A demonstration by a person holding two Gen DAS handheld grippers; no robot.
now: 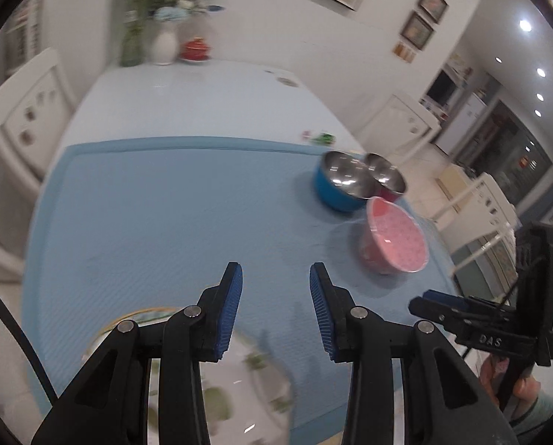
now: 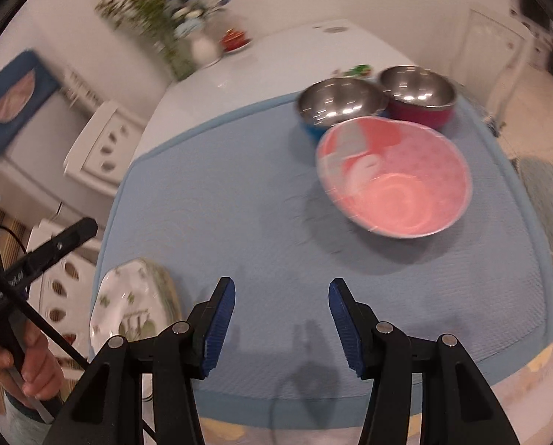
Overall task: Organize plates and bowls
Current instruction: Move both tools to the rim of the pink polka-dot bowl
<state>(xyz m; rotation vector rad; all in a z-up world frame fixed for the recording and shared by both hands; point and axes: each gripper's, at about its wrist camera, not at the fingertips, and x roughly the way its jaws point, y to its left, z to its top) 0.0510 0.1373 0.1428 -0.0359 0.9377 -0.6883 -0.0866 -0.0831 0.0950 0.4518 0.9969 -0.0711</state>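
A pink bowl (image 1: 395, 241) (image 2: 395, 181) sits on the blue mat (image 1: 165, 204) (image 2: 239, 204), toward its right side. Behind it stand two steel-lined bowls, touching each other: a blue one (image 1: 341, 185) (image 2: 336, 107) and a magenta one (image 1: 388, 178) (image 2: 421, 100). A white plate with a green leaf pattern (image 1: 246, 382) (image 2: 135, 304) lies at the mat's near left corner. My left gripper (image 1: 275, 278) hangs open just above and beyond that plate, with nothing between its fingers. My right gripper (image 2: 282, 293) is open over bare mat, short of the pink bowl.
Vases of flowers (image 1: 157, 37) (image 2: 187, 37) and a red pot (image 1: 195, 50) stand at the table's far end. White chairs (image 1: 28, 111) (image 2: 102, 148) flank the table. A person's hand (image 2: 35, 371) holds the left tool at the left edge.
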